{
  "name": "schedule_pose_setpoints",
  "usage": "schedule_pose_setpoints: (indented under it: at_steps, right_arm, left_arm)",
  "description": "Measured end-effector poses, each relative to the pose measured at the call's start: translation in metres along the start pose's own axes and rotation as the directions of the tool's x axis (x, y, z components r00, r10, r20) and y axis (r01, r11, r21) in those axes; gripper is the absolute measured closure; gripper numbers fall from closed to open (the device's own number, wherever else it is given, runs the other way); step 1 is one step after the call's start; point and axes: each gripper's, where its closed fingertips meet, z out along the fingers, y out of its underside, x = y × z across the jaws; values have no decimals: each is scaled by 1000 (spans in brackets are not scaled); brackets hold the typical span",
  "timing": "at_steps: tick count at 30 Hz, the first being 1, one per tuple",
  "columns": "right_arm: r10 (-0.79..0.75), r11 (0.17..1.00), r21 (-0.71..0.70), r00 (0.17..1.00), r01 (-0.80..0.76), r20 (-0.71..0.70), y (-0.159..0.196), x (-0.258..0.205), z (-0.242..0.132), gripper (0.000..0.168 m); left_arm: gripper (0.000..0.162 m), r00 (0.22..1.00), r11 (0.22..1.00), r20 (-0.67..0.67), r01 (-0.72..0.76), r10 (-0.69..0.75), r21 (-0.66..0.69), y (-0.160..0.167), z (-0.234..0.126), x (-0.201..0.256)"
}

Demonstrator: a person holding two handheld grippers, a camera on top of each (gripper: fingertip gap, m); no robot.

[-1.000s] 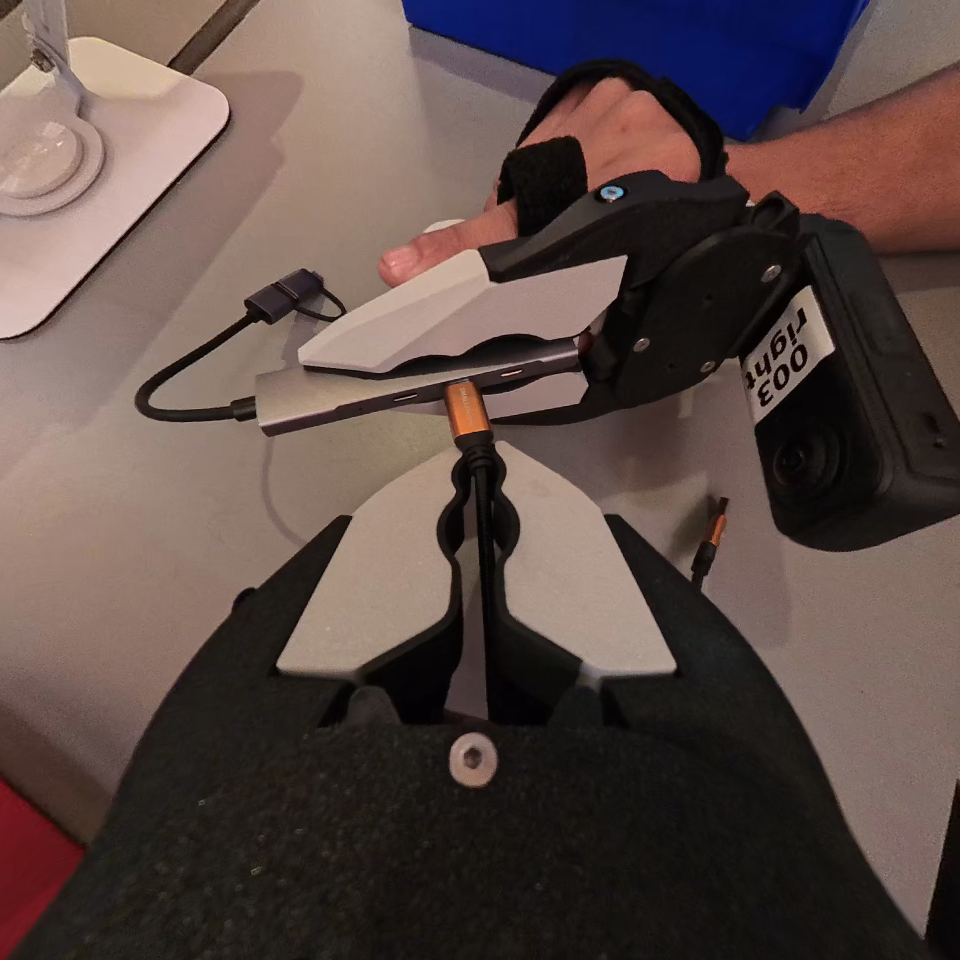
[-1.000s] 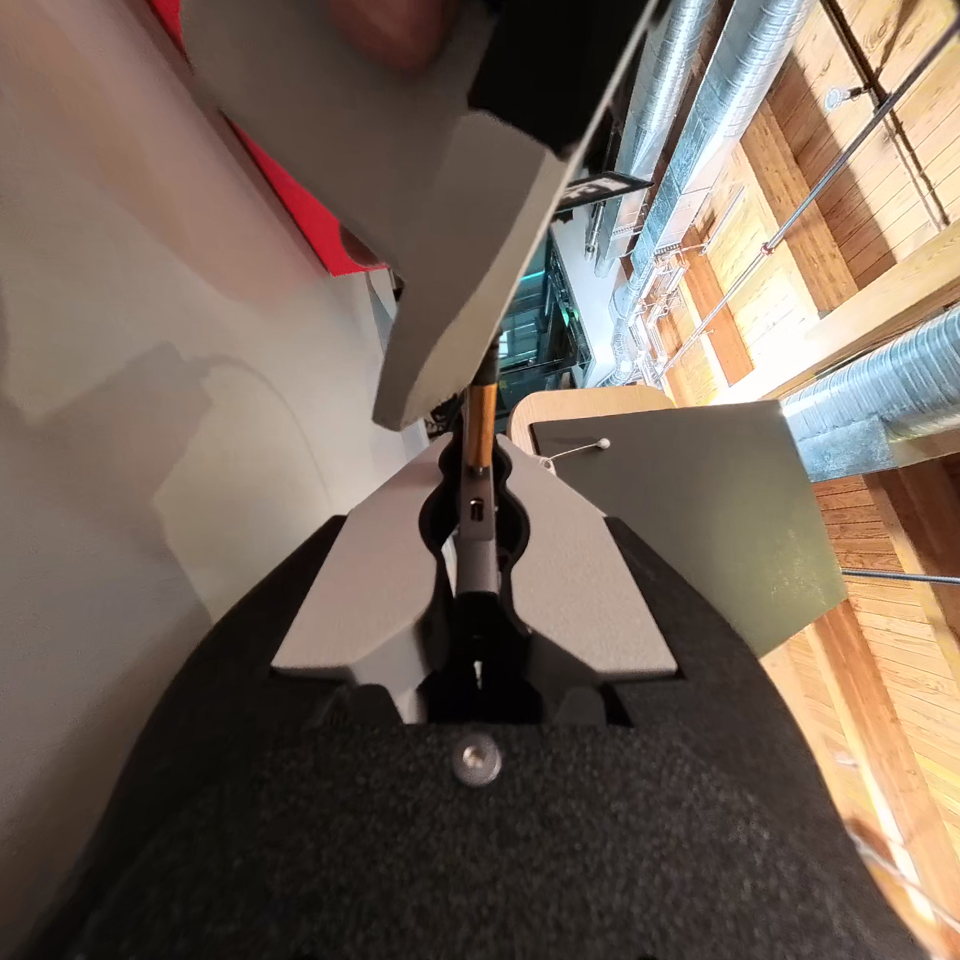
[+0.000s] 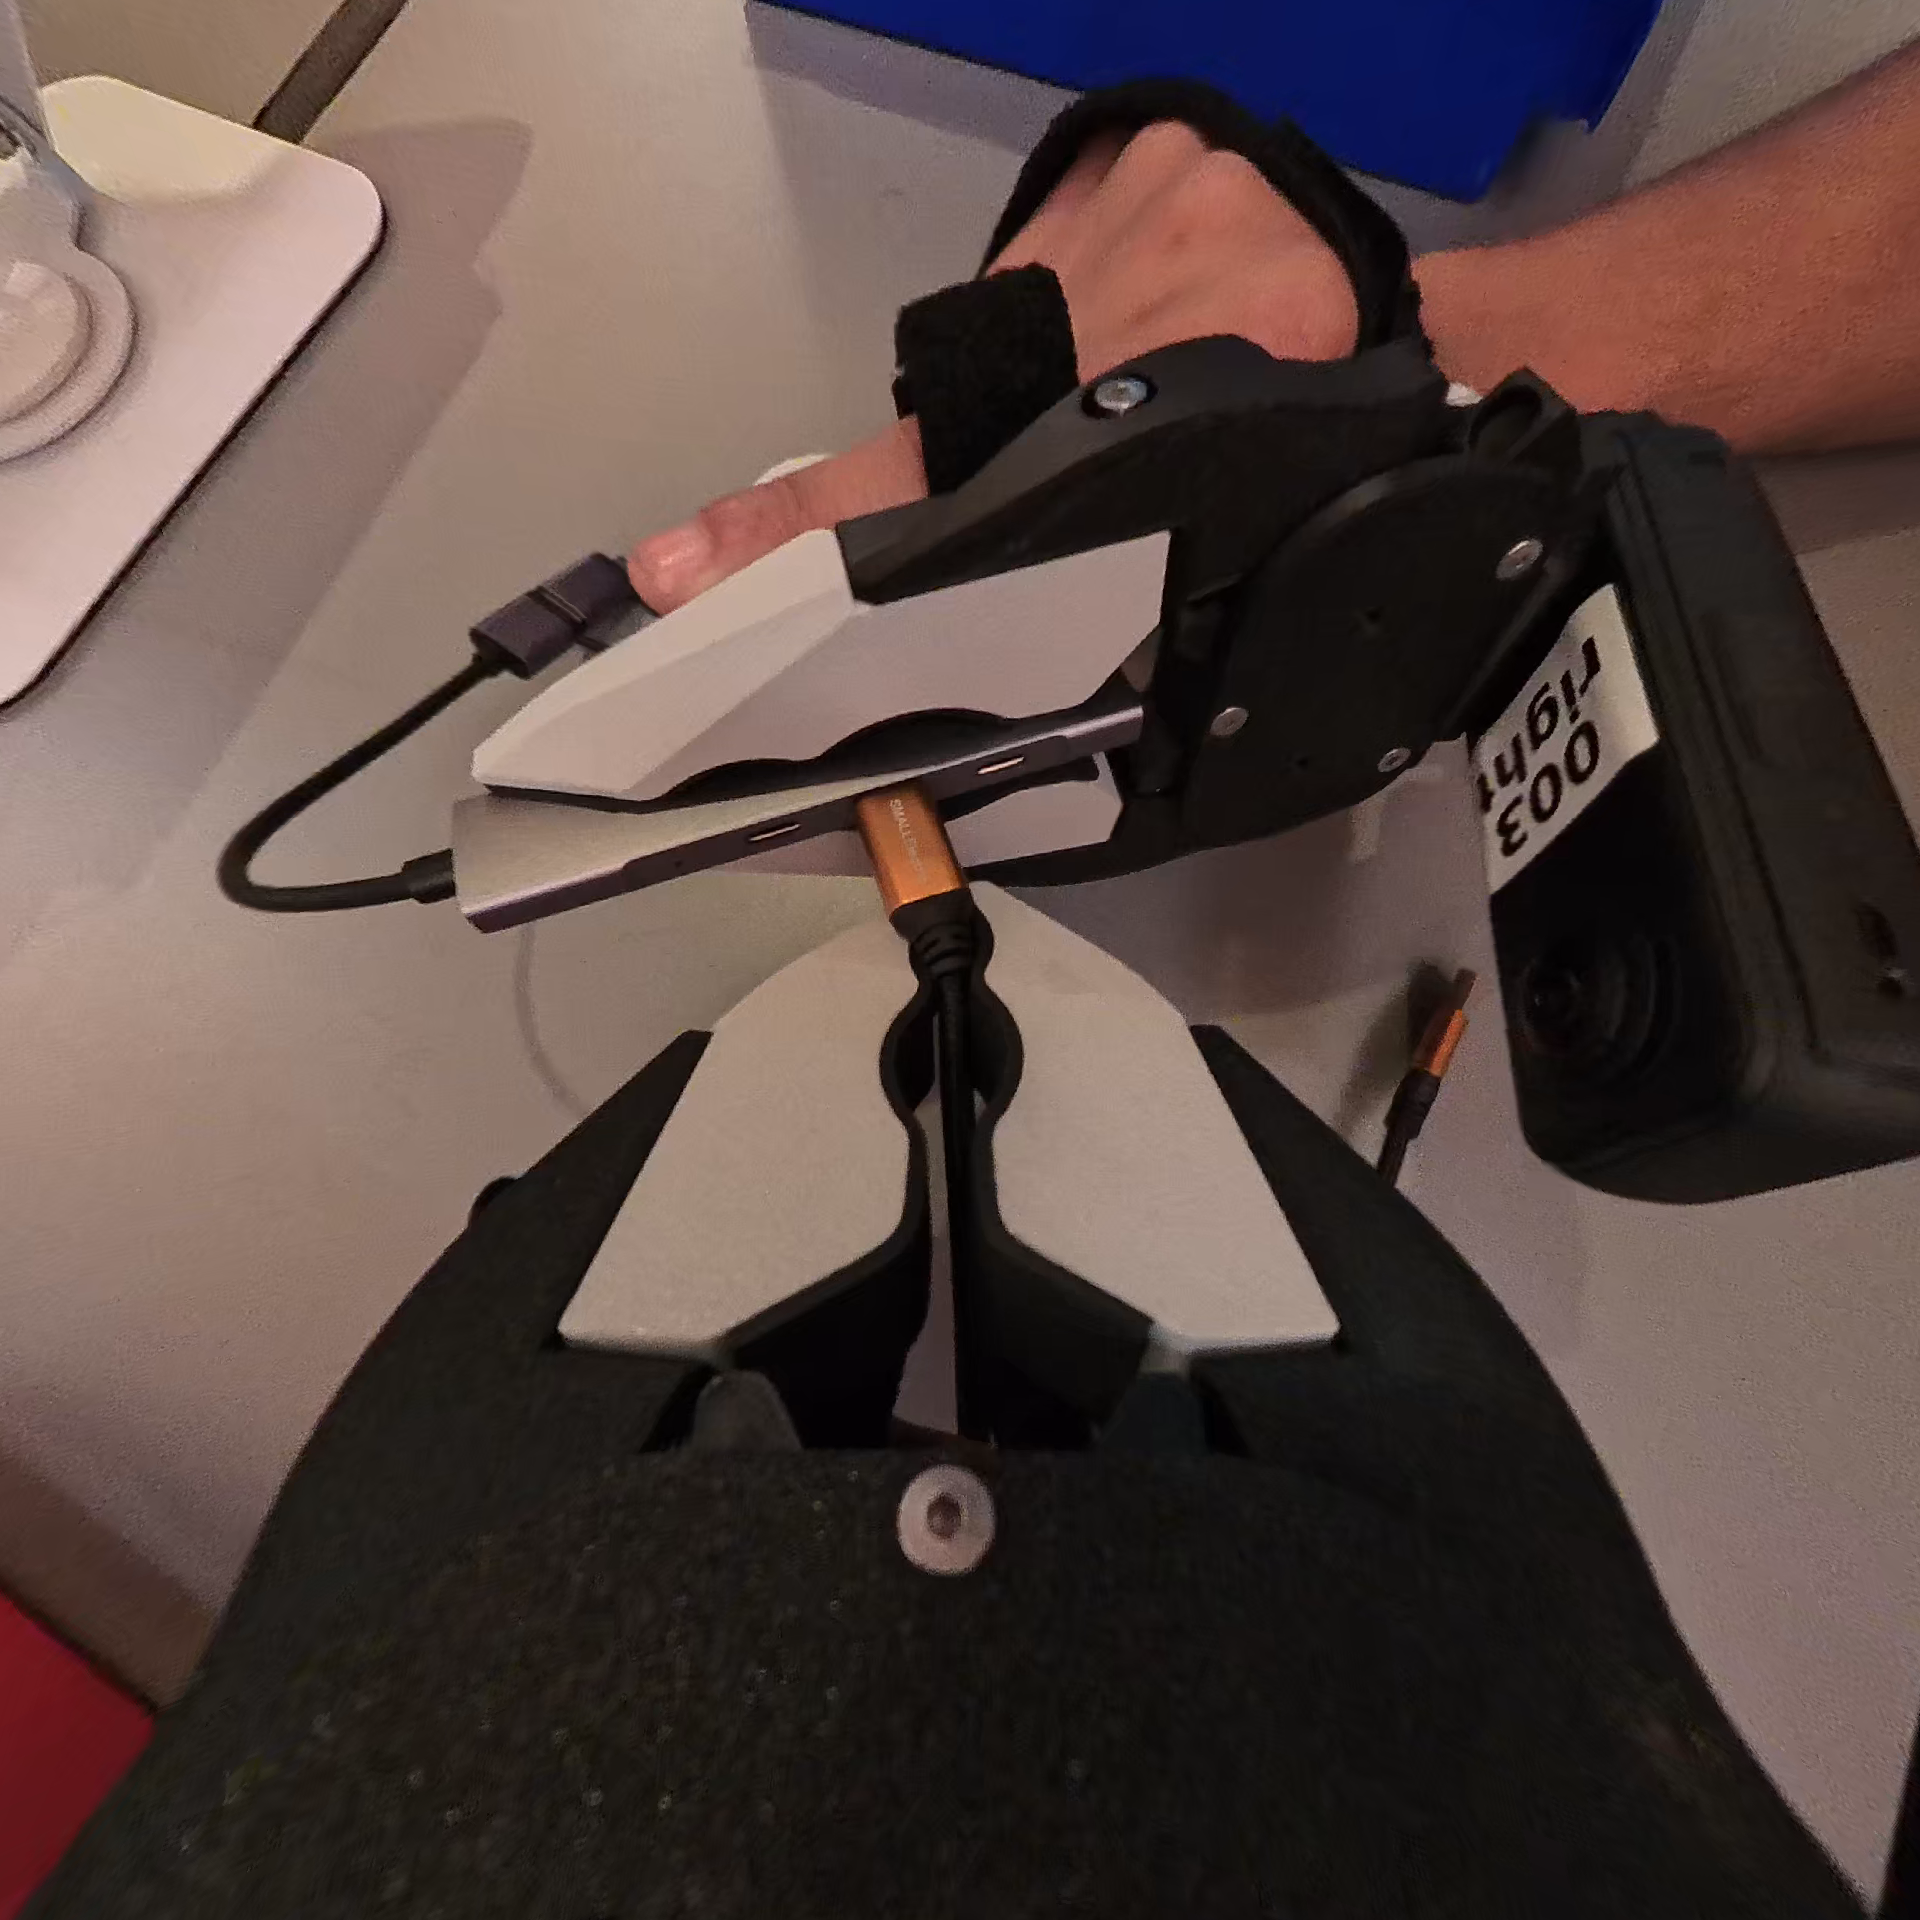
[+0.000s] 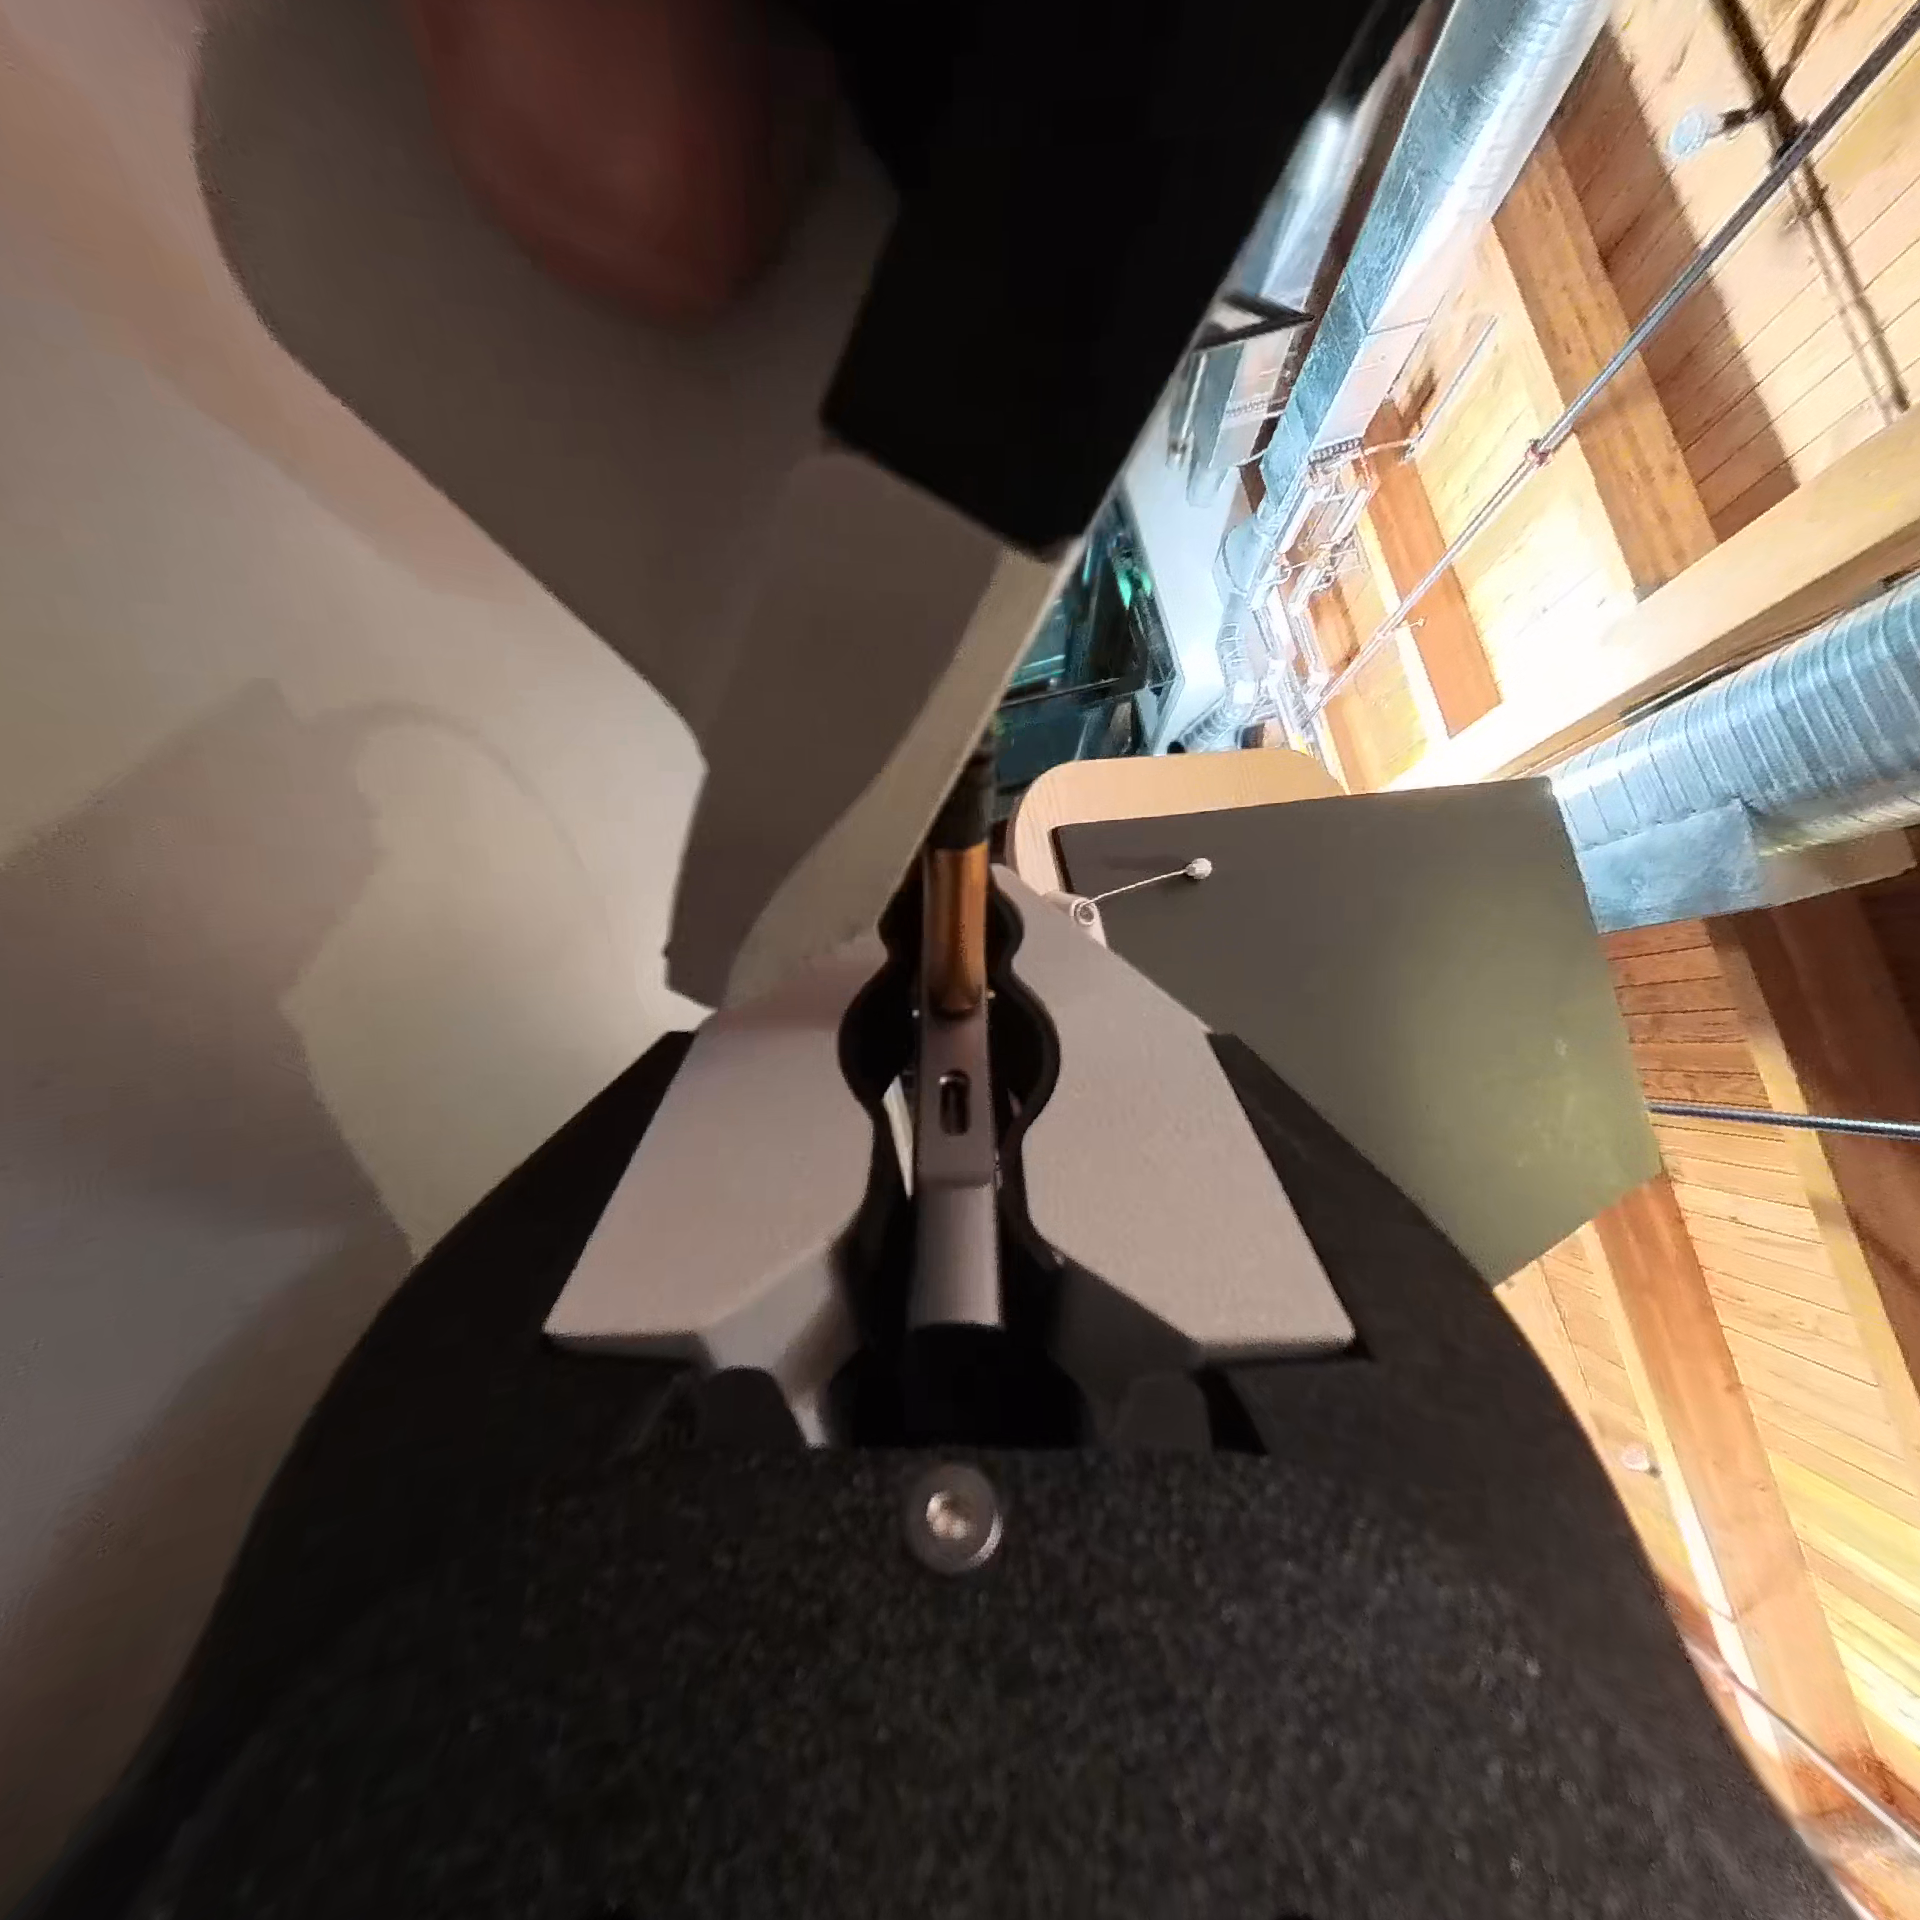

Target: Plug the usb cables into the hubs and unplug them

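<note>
The left tool (image 3: 951, 997) is closed tight on a thin black cable (image 3: 954, 1122); the cable runs between its two grey fingers (image 3: 790, 1122) and ends in an orange plug (image 3: 906, 852); the plug sits in the side of a flat grey box with small slots (image 3: 623, 847).

The right tool (image 3: 790, 774) comes in from the right side; it is clamped shut on that same grey box, one finger on top and one below; a hand (image 3: 1164, 281) with a black strap holds it; in the right wrist view the box (image 4: 951, 1132) shows edge-on between the fingers, with the orange plug (image 4: 951, 935) past its end.

Since a second ago the two tools have kept their grip; the plug has stayed in the box; the left view sits a little closer and the box looks a bit more tilted, so not much has changed.

A short black cord (image 3: 332, 821) curls off the left end of the box to a small dark plug (image 3: 551, 613); another orange-tipped plug (image 3: 1439, 1039) lies loose on the grey table (image 3: 312, 1091); a white stand (image 3: 187, 312) sits far left; something blue (image 3: 1247, 73) lies at the back.
</note>
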Motion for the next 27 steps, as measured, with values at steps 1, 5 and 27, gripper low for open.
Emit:
schedule_pose_setpoints:
  at_steps: [1, 5, 27]
  right_arm:
    - [-14, 1000, 7, 1000, 14, -6, 1, 0, 0, 163]
    - [-15, 999, 38, 1000, 14, 25, 2, -7, -2, 163]
    - [104, 991, 77, 992, -110, 76, 3, -8, -6, 162]
  left_arm:
    - [162, 1000, 1000, 2, 5, -5, 3, 0, 1, 0]
    - [162, 1000, 1000, -15, 25, -25, 0, 4, 7, 2]
    - [159, 961, 972, 152, 218, -230, 92, 8, -5, -46]
